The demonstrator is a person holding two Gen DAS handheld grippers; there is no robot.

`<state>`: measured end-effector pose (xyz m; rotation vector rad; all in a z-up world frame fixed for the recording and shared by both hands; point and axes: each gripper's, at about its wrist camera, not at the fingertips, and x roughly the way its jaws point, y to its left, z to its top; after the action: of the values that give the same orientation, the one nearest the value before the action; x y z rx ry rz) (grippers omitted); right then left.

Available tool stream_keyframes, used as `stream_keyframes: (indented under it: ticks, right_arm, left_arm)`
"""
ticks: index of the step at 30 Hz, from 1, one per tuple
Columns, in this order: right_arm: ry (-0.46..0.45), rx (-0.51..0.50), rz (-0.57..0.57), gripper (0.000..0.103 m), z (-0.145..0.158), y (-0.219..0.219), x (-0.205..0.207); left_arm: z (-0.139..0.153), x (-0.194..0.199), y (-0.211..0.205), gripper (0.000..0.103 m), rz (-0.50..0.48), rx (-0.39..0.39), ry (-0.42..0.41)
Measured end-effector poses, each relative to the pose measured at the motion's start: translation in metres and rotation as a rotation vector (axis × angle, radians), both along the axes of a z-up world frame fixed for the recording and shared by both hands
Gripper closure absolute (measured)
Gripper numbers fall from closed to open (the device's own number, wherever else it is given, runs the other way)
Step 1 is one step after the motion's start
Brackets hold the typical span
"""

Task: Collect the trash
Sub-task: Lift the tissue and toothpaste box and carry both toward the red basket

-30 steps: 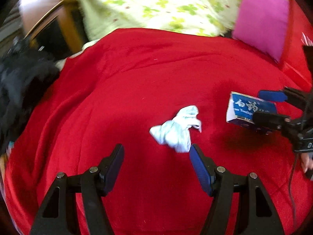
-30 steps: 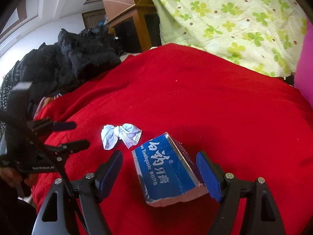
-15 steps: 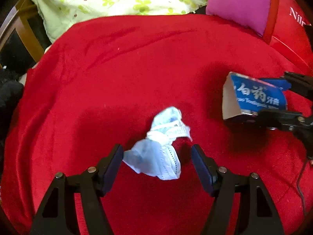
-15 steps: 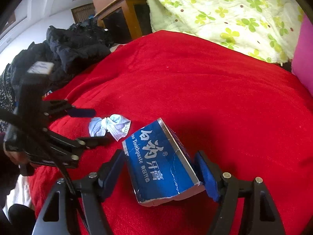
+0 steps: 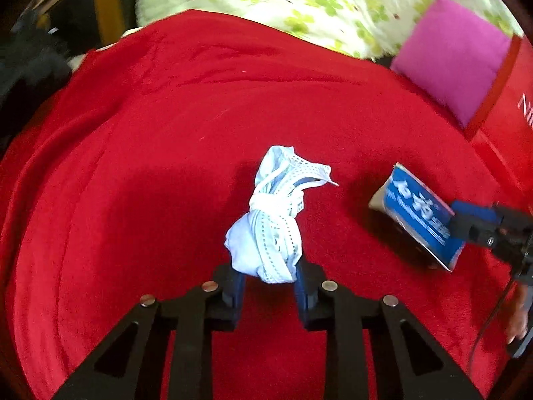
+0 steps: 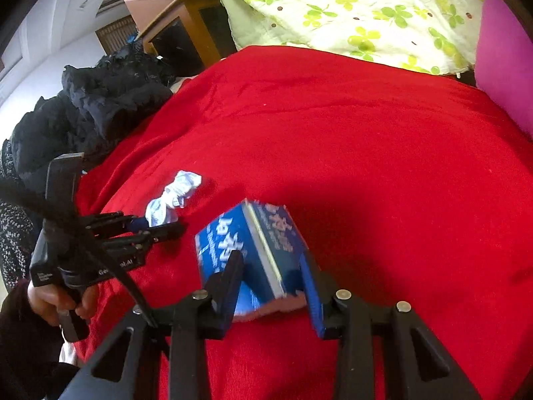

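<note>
Mask (image 5: pixel 266 226), crumpled, pale blue with white straps knotted round its middle: it sits between the blue pads of your left gripper (image 5: pixel 269 276), lower end pinched there, upper end standing free above the red blanket (image 5: pixel 166 153). The jaws are closing, and the pads already press the mask on both sides. From the right wrist view the same mask (image 6: pixel 173 200) pokes up out of that gripper (image 6: pixel 156 225), with your left hand (image 6: pixel 63 303) wrapped round the handle below it.

Box (image 6: pixel 256 250), blue cardboard with white lettering, toothpaste type: you have it in your right gripper (image 6: pixel 271 286), tilted, one corner edge facing the camera, open pinkish end nearest the lens. The jaws are closing and both pads bear on its sides. In the left wrist view the box (image 5: pixel 416 220) lies to the right of the mask, well apart from it, with the right gripper (image 5: pixel 466 220) clamped over its near end.

Blanket: covers the whole bed surface under both items, with soft folds toward the left edge.

Quilt (image 6: pixel 349 10), pale yellow with green clover print: bunched at the far side of the blanket.

Cushion (image 5: pixel 456 53), magenta, square: far right, beside the quilt.

Clothing (image 6: pixel 90 113), dark, piled: off the blanket's left edge, in front of a wooden cabinet (image 6: pixel 186 23)
</note>
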<state>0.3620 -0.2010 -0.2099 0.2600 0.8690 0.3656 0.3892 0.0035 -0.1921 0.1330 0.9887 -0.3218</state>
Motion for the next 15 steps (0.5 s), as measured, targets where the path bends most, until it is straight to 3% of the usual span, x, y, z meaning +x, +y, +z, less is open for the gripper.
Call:
stream_keyframes:
  ticks: [1, 4, 5, 10, 13, 15]
  right_arm:
    - [-0.001, 0.017, 0.011, 0.062, 0.001, -0.001, -0.003]
    - [-0.042, 0.041, 0.019, 0.023, 0.007, -0.001, -0.014]
    - [-0.079, 0.026, 0.012, 0.019, 0.012, 0.002, -0.018]
    - [-0.112, -0.074, 0.042, 0.019, 0.011, 0.032, -0.012]
    - [-0.100, -0.185, 0.006, 0.019, -0.001, 0.047, -0.002]
    - [-0.084, -0.195, -0.022, 0.019, -0.010, 0.047, 0.005]
  left_arm:
    - [0.006, -0.009, 0.001, 0.076, 0.021, -0.009, -0.009]
    - [0.020, -0.042, 0.006, 0.076, 0.081, -0.037, -0.033]
    - [0.023, -0.049, 0.007, 0.076, 0.099, -0.050, -0.036]
    - [0.020, -0.083, 0.017, 0.076, 0.189, -0.132, -0.056]
    - [0.001, -0.086, 0.010, 0.076, 0.170, -0.136, -0.013]
    - [-0.006, -0.081, 0.008, 0.076, 0.161, -0.139, 0.009]
